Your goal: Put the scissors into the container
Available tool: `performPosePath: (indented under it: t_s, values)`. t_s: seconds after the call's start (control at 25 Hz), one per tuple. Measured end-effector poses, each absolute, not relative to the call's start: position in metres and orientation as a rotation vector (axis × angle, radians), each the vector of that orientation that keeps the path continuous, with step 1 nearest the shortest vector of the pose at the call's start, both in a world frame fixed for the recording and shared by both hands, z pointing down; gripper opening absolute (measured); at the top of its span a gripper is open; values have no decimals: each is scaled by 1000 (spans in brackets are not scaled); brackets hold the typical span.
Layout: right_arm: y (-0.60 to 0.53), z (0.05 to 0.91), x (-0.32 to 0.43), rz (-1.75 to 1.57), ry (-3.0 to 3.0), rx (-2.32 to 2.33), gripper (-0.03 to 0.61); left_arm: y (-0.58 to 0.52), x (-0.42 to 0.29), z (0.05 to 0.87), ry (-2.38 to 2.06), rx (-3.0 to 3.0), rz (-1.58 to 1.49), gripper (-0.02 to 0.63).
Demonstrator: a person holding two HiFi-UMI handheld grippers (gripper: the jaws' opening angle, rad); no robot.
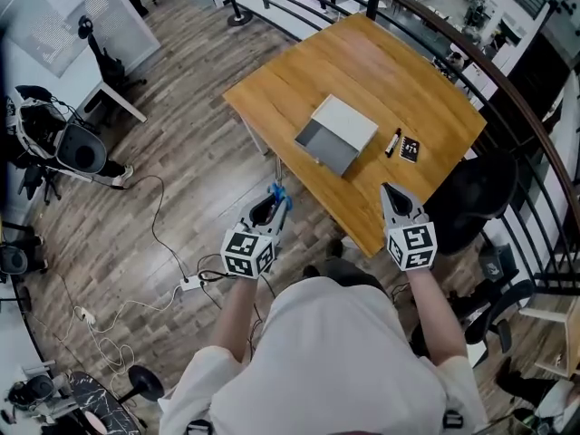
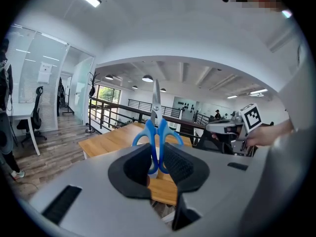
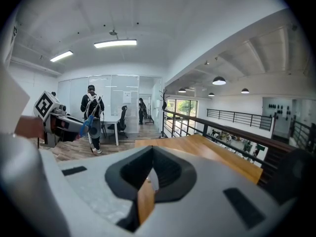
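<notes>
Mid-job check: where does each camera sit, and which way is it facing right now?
Head view: on the person's head, looking steeply down at the table, container, both forearms, left gripper and right gripper.
Left gripper view: on the left gripper, along jaws clamping the scissors, toward the table.
Right gripper view: on the right gripper, along empty jaws, toward the table.
Shared: each gripper view catches the other gripper at its edge.

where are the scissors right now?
The scissors are clamped by their blue handles in the left hand-held gripper. In the head view they sit at left, just off the table's near edge, short of the container.
</notes>
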State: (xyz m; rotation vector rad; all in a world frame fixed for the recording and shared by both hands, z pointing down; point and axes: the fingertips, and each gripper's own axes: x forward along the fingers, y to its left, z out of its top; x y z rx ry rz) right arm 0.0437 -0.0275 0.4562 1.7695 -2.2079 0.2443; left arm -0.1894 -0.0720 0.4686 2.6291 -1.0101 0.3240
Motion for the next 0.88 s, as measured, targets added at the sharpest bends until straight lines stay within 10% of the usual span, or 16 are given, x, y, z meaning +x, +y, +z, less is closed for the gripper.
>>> performPosePath:
  t_s: [0.88]
  values:
    - [-123, 506, 104, 405, -2240, 1651, 3, -160, -104, 500, -1003, 2597, 483, 72]
